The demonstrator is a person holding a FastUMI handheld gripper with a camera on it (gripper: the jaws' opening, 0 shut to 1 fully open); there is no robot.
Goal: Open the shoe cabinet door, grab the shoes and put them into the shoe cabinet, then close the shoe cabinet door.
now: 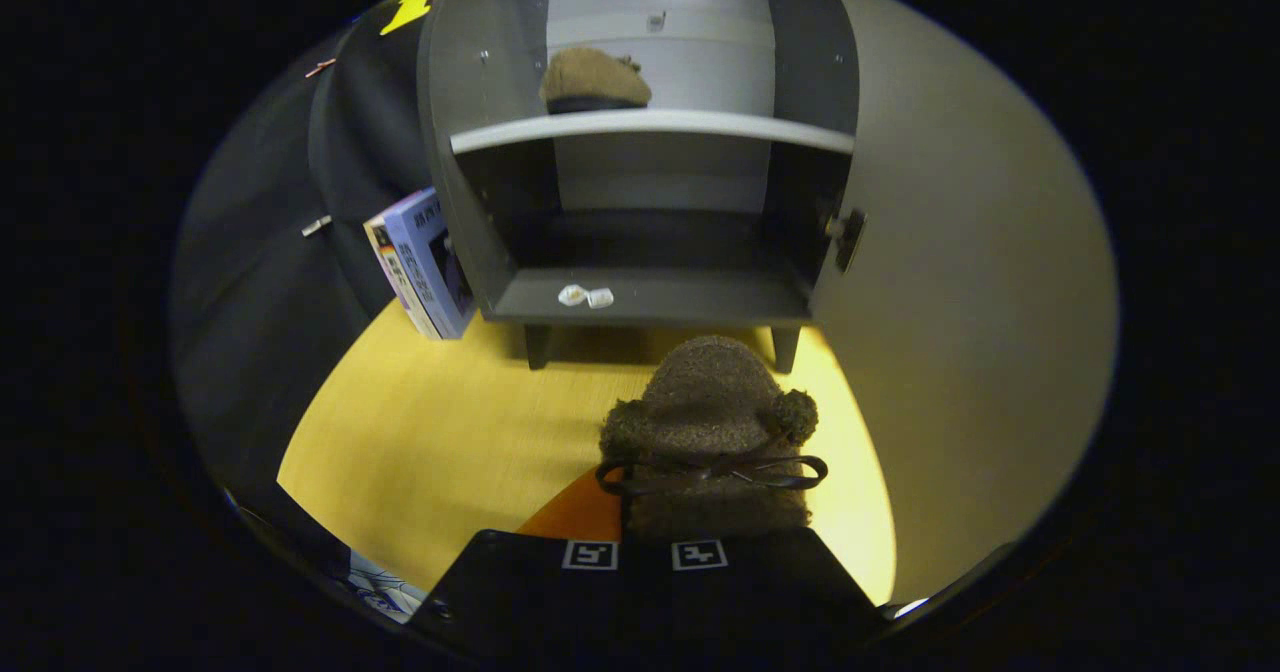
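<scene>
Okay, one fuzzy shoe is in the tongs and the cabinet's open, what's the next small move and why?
Probably carry the brown shoe, gripped between the tongs, forward and up toward the cabinet. Its door already stands open, the matching shoe sits on the upper shelf, and there looks to be free space beside it.

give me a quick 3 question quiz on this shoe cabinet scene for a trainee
1. True or false: the shoe cabinet door is shut.
2. Where is the first brown shoe? A) on the floor B) on the upper shelf C) on the bottom shelf
3. Fill in: the gripper carries the second ____ just ahead of its fingers.

Key
1. False: the door stands open beside the cabinet.
2. B: it rests on the upper shelf.
3. Shoe: the fuzzy brown shoe with a bow sits at the fingers, which are hidden, so their grip cannot be confirmed.
</scene>
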